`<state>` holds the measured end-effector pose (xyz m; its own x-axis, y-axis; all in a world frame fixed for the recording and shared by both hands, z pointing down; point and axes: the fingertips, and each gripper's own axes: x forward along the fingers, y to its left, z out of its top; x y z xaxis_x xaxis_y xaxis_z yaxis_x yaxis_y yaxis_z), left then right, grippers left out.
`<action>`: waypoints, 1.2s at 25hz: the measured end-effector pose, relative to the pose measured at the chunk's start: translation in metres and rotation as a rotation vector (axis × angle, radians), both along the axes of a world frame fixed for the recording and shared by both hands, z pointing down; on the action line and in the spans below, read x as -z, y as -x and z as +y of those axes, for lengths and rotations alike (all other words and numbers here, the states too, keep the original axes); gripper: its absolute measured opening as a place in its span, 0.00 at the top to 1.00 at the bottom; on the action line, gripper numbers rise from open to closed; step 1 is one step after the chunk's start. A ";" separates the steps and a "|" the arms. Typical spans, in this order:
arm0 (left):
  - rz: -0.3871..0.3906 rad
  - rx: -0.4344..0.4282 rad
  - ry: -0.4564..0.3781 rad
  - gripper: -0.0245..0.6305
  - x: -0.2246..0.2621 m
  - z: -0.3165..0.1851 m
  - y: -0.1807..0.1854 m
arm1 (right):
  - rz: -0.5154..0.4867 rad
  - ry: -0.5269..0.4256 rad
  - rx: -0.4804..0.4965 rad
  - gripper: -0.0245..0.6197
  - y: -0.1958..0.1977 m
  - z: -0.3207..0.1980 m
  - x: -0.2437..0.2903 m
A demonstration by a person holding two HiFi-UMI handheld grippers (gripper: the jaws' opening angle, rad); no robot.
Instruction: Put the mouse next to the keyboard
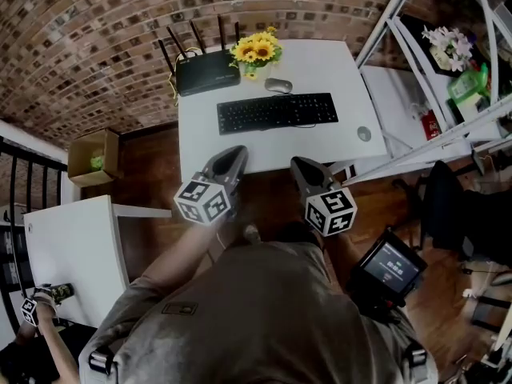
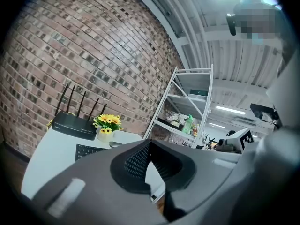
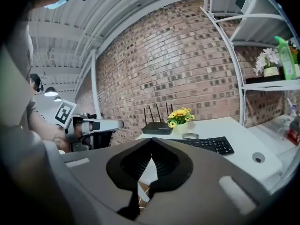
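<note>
Looking down in the head view, I am holding the left gripper [image 1: 237,154] and the right gripper [image 1: 299,165] side by side at the near edge of the white rectangular table [image 1: 344,70], well short of everything on it. The small grey oval mouse [image 1: 278,86] is lying just behind the flat black keyboard [image 1: 277,112], between it and the pot of yellow sunflowers [image 1: 256,51]. The black four-antenna router [image 1: 206,75] is sitting to their left. In the left gripper view, the jaws are pressing together at their dark ribbed pads with nothing between them. The mouse [image 2: 116,144] is showing small beyond the keyboard's far edge. In the right gripper view, these jaws are likewise meeting at the tips and carrying nothing, and the mouse [image 3: 190,136] is lying ahead, past the keys and in front of the flower pot. I am judging the reach as the step in hand. I should be spreading the right jaws before arriving and passing above the keys rather than dragging across them. Then I should be closing low across the mouse's narrow sides, since its smooth rounded plastic shell looks likely to squirt out of a high pinch. The bare matt tabletop right of the keyboard, short of the round grey cable grommet [image 1: 364,134], looks like the best landing spot.
</note>
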<state>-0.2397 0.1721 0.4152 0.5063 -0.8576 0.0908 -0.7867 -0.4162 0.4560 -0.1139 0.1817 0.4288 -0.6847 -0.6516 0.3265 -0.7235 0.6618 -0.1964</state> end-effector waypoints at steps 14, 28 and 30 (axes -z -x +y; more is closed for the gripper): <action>-0.055 0.054 0.064 0.96 -0.028 -0.113 -0.019 | -0.031 0.044 0.039 0.95 -0.026 -0.119 -0.020; -0.281 0.061 0.142 0.96 -0.064 -0.221 -0.053 | -0.067 0.132 0.152 0.95 -0.062 -0.227 -0.044; -0.347 0.018 0.146 0.96 -0.073 -0.232 -0.055 | -0.073 0.143 0.146 0.95 -0.064 -0.232 -0.047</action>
<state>-0.1843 -0.0596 0.4878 0.4090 -0.8313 0.3765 -0.9114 -0.3511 0.2147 -0.0496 -0.0503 0.4760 -0.7937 -0.4940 0.3551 -0.6023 0.7202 -0.3442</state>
